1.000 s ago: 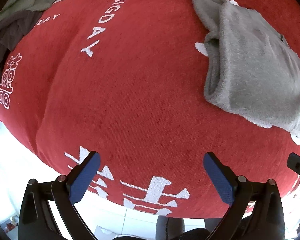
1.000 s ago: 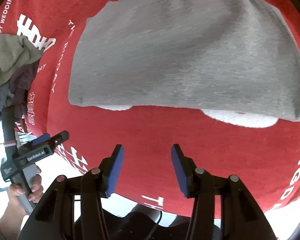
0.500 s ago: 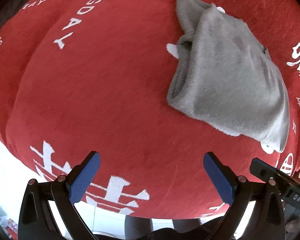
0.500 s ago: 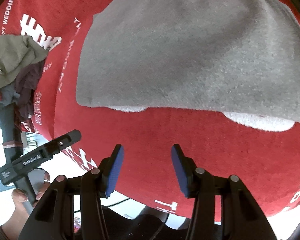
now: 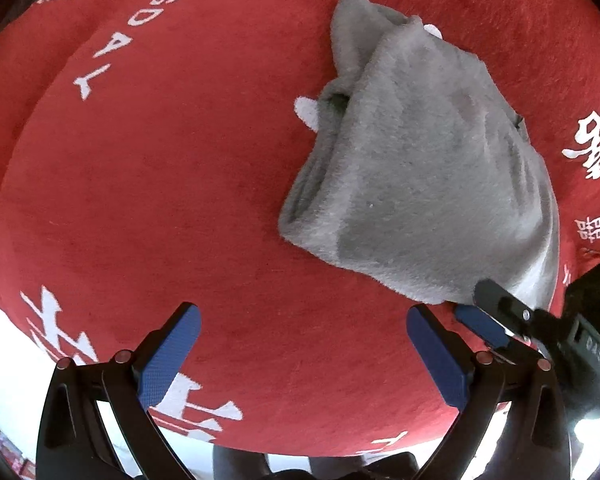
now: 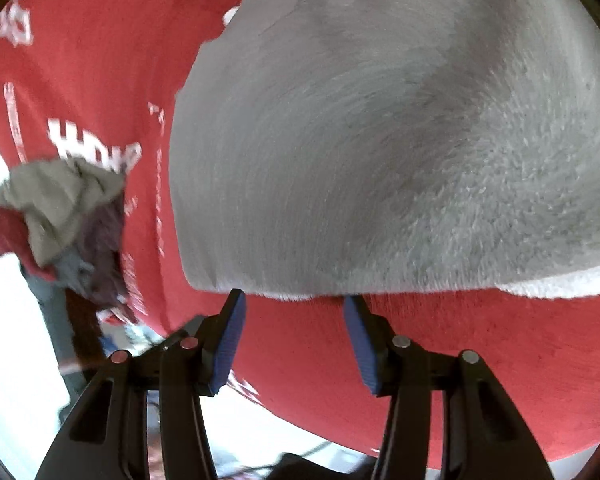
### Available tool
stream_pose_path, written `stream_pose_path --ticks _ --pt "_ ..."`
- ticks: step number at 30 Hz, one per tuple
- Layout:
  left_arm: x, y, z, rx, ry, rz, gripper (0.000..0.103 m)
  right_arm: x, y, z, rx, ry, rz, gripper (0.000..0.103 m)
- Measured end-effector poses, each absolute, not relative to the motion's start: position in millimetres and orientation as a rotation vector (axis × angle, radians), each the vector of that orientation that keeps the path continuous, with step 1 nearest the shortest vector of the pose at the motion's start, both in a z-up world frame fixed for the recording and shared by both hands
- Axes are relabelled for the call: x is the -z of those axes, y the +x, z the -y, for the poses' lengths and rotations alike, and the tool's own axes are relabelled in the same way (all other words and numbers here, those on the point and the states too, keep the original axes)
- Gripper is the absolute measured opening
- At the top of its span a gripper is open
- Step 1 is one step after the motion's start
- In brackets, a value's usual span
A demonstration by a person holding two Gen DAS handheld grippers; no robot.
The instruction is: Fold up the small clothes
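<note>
- The red cloth [image 5: 180,200] with white lettering covers the whole work surface, and our grey fleece garment [image 5: 420,184] lies on its right half, partly folded, with a white lining edge peeking out at its near side.
- Our right gripper [image 6: 292,300] has dropped from well short of the garment to its near hem; the fingers are half spread, tips at the fleece edge, pinching nothing yet.
- Our left gripper [image 5: 300,320] has swung toward the garment, which now sits closer to it than a second ago; its fingers are spread wide over bare red cloth.
- We judge a hem grasp for the next fold is imminent.
- The unfolded pile of clothes [image 6: 60,224] waits at the far left.
</note>
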State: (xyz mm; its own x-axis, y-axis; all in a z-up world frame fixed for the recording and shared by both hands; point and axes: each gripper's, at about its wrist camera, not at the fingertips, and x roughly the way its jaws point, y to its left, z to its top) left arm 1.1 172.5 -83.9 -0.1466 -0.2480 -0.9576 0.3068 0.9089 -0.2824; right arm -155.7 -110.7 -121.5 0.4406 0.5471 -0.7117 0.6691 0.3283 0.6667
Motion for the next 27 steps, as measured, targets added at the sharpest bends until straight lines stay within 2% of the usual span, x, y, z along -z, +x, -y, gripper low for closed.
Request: stream_pose_path --ticks 8,17,19,21,26,27 --pt "96.2 5.1 -156.1 0.519 -0.120 -1.676 0.103 144.1 -171.6 119.2 0.120 1.603 -1.041 0.055" --pt "99.5 8.8 -136.2 0.507 -0.066 -1.690 0.103 150.7 -174.6 121.1 0.120 1.695 -0.962 0.054" --pt "100.7 8.4 -132.2 0.514 -0.054 -1.695 0.103 152.0 -174.2 122.5 0.131 1.700 -0.962 0.042" --pt "101.5 7.7 -126.0 0.522 -0.044 -1.696 0.103 153.7 -174.3 123.2 0.156 1.694 -0.972 0.019" --pt "101.9 5.6 -119.7 0.530 -0.051 -1.690 0.103 158.3 -177.2 124.2 0.133 1.729 -0.951 0.019" --pt "102.6 5.6 -118.1 0.527 -0.053 -1.689 0.103 159.7 -177.3 124.5 0.131 1.732 -0.956 0.022"
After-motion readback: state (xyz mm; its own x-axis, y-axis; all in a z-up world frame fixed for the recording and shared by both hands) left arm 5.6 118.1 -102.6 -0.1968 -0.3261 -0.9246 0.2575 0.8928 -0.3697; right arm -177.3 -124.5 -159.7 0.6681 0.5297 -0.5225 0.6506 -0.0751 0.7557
